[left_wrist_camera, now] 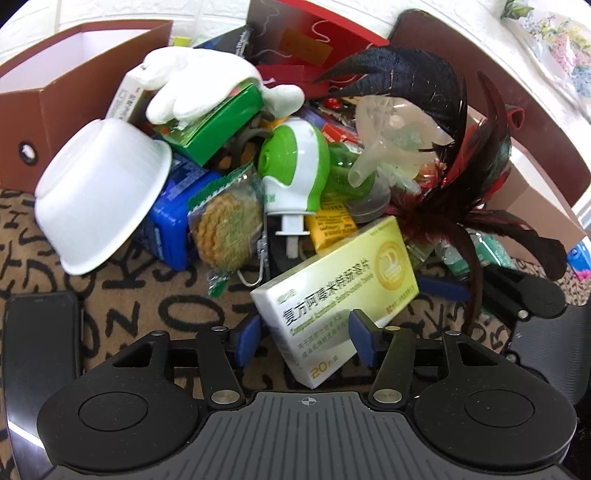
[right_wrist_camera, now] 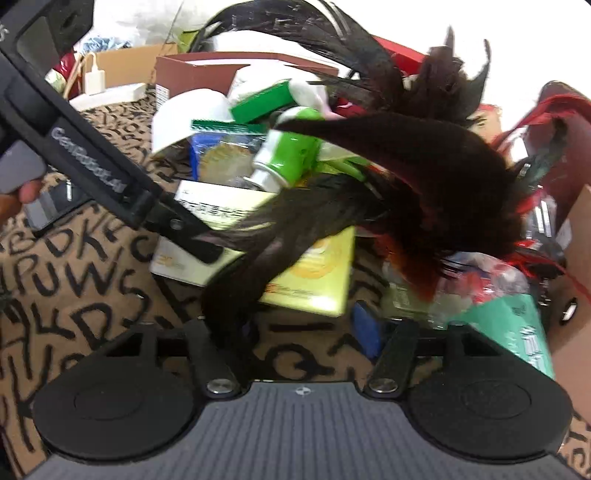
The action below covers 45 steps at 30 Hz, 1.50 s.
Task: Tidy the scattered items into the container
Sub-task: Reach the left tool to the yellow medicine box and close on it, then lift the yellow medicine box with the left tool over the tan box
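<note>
In the left wrist view my left gripper (left_wrist_camera: 306,334) is open, its blue pads on either side of a yellow-white medicine box (left_wrist_camera: 334,295) lying on the letter-print mat; a gap shows on the left side. Behind it is a pile: white bowl (left_wrist_camera: 99,194), green-white plug-in device (left_wrist_camera: 293,171), green box (left_wrist_camera: 214,123), blue box (left_wrist_camera: 173,218), black-red feather piece (left_wrist_camera: 454,173). The brown container (left_wrist_camera: 74,96) stands at the back left. In the right wrist view my right gripper (right_wrist_camera: 299,332) is open just before the feathers (right_wrist_camera: 417,184) and the medicine box (right_wrist_camera: 314,273); its left finger is hidden by feathers.
A red box (left_wrist_camera: 321,33) and a second brown box (left_wrist_camera: 535,158) stand behind and right of the pile. My right gripper's black body (left_wrist_camera: 524,295) shows at the right of the left wrist view; my left gripper's body (right_wrist_camera: 92,162) crosses the right wrist view.
</note>
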Each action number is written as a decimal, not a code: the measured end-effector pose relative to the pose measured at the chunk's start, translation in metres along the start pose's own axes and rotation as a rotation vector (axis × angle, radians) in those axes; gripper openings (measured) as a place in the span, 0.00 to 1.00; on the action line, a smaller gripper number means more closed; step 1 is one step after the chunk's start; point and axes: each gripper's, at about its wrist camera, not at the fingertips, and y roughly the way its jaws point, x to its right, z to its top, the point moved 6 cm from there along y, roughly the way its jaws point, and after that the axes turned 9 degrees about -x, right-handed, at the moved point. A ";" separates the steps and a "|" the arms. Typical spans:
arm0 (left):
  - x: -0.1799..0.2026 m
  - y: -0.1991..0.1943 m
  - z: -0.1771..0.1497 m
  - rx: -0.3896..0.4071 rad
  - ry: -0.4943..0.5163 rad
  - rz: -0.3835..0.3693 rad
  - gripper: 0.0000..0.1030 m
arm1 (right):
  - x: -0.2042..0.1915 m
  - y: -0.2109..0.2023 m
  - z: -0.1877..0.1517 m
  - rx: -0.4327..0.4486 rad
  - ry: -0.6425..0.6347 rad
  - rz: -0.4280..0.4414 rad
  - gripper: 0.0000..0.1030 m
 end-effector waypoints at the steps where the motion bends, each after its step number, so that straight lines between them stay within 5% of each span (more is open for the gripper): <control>1: -0.001 0.000 0.000 -0.001 0.006 0.004 0.55 | -0.003 -0.002 0.000 -0.002 -0.005 -0.006 0.57; 15: 0.019 0.003 -0.019 -0.067 0.152 -0.034 0.51 | -0.045 -0.056 -0.044 -0.044 0.055 0.018 0.55; 19: 0.014 0.003 -0.017 -0.043 0.155 0.007 0.66 | -0.030 -0.057 -0.042 -0.033 0.119 -0.023 0.56; 24: 0.014 0.004 -0.022 -0.068 0.177 -0.038 0.53 | -0.026 -0.045 -0.035 -0.043 0.131 -0.005 0.56; 28: 0.018 0.007 -0.022 -0.062 0.201 -0.024 0.63 | -0.032 -0.043 -0.035 -0.030 0.108 -0.001 0.57; 34: 0.026 0.004 -0.025 -0.068 0.211 -0.016 0.53 | -0.029 -0.045 -0.035 -0.038 0.154 -0.001 0.54; 45: 0.096 -0.035 -0.025 0.029 0.336 -0.052 0.52 | -0.016 -0.117 -0.055 0.020 0.221 -0.111 0.54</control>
